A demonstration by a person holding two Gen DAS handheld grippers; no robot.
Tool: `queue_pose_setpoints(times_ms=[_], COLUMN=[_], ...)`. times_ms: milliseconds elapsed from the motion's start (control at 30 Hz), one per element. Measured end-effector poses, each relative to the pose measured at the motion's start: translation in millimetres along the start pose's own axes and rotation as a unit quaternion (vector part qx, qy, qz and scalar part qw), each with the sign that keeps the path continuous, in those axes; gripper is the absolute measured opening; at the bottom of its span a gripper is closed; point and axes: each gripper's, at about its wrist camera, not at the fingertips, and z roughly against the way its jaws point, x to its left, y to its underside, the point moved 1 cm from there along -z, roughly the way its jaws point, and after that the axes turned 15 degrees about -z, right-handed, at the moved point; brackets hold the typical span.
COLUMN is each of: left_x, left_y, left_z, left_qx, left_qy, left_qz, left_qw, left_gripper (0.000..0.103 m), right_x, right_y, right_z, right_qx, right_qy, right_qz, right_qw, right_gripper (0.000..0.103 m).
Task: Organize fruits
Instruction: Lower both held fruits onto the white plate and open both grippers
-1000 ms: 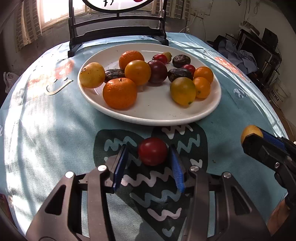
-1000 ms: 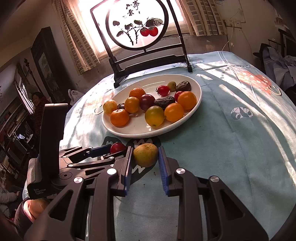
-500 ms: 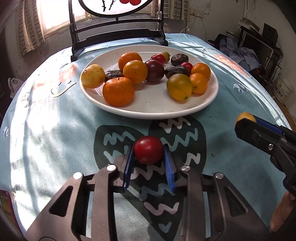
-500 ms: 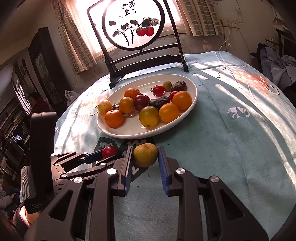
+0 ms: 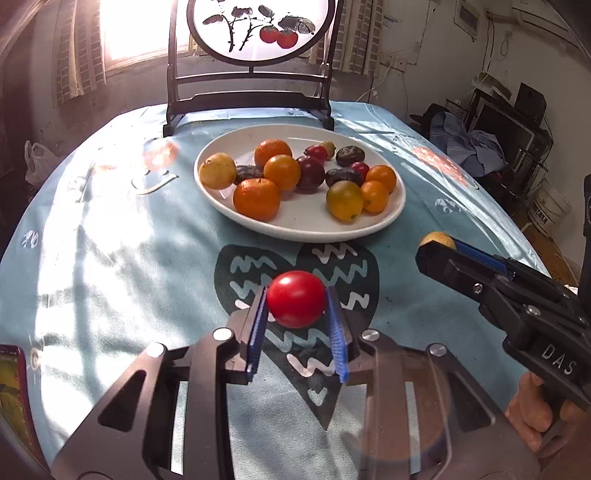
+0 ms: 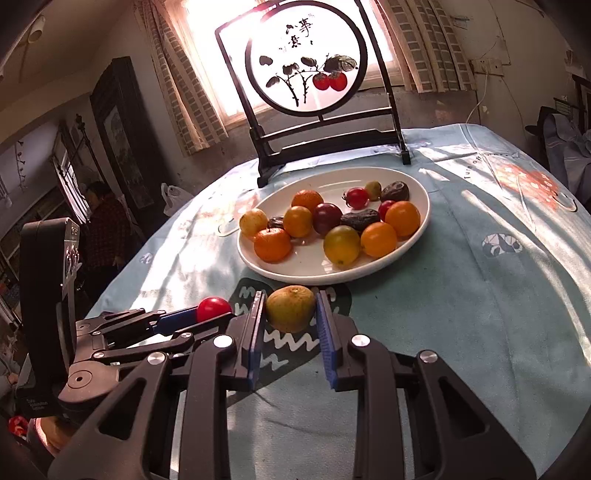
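My left gripper (image 5: pixel 296 306) is shut on a red tomato (image 5: pixel 295 303) and holds it above the blue tablecloth, in front of the white plate (image 5: pixel 397 206). The tomato also shows in the right wrist view (image 6: pixel 213 307). My right gripper (image 6: pixel 290 312) is shut on a yellow-green fruit (image 6: pixel 290 308), held just before the plate's (image 6: pixel 421 206) near rim; it also shows in the left wrist view (image 5: pixel 437 240). The plate holds several oranges, yellow fruits, dark fruits and small tomatoes.
A dark wooden stand with a round painted screen (image 5: pixel 255 33) rises behind the plate. The tablecloth has a dark heart print (image 5: pixel 243 266) under the grippers. A phone-like object (image 5: pixel 13 391) lies at the table's near left edge. Furniture stands to the right.
My left gripper has closed on the red tomato and lifted it off the cloth. Both grippers have risen, the right one keeping its yellow-green fruit.
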Motion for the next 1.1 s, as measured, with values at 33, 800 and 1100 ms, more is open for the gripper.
queue_pose_setpoints(times_ms=[33,800,1100], left_x=[3.0,76.8,80.3], left_y=[-5.8,-144.5,-139.5], left_z=[2.4,-121.2,-92.4], left_qx=[-0.005,0.036,0.014], left_qy=[0.001,-0.041,-0.063], left_qz=[0.000,0.008,0.020], left_qw=[1.0000,0.9985,0.9977], left_gripper=[0.031,0.055,0.079], right_x=[2.7,-19.0,-17.9], right_y=[-3.5,-112.1,-110.6], right_z=[1.8,-95.2,-115.4], right_qx=[-0.007,-0.018,0.008], right_qy=[-0.001,0.042,0.050], right_qz=[0.003,0.002,0.018], right_qw=[1.000,0.999,0.999], right_gripper=[0.028,0.027,0.028])
